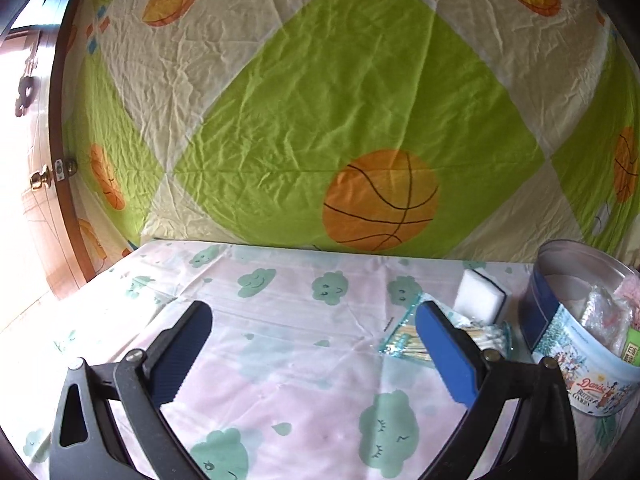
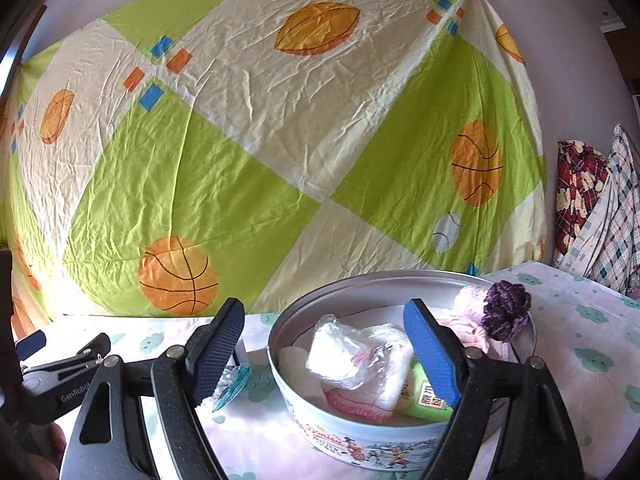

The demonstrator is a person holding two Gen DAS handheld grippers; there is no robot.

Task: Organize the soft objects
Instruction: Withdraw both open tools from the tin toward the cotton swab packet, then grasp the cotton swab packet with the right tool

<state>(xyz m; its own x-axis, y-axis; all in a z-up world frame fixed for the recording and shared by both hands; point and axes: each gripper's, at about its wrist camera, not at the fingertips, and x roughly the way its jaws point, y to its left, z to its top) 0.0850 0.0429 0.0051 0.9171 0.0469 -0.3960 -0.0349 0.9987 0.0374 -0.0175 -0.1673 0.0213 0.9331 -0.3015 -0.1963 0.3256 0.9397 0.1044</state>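
left wrist: left gripper [image 1: 314, 346] spread wide, nothing held, over the cloud-print cloth [image 1: 280, 360]; cotton swab bag [image 1: 404, 344] and white sponge [image 1: 482, 294] beside the cookie tin [image 1: 568, 364]. right wrist: right gripper [image 2: 326, 352] gaping, empty, above the tin holding a plastic-wrapped bundle [image 2: 360, 360].

I'm running black angular arms on both my left gripper [image 1: 314, 354] and right gripper [image 2: 326, 350], silver pivot screws showing, ribbed blue pads lining the fingers [image 2: 430, 354], grey lettering marking one arm.
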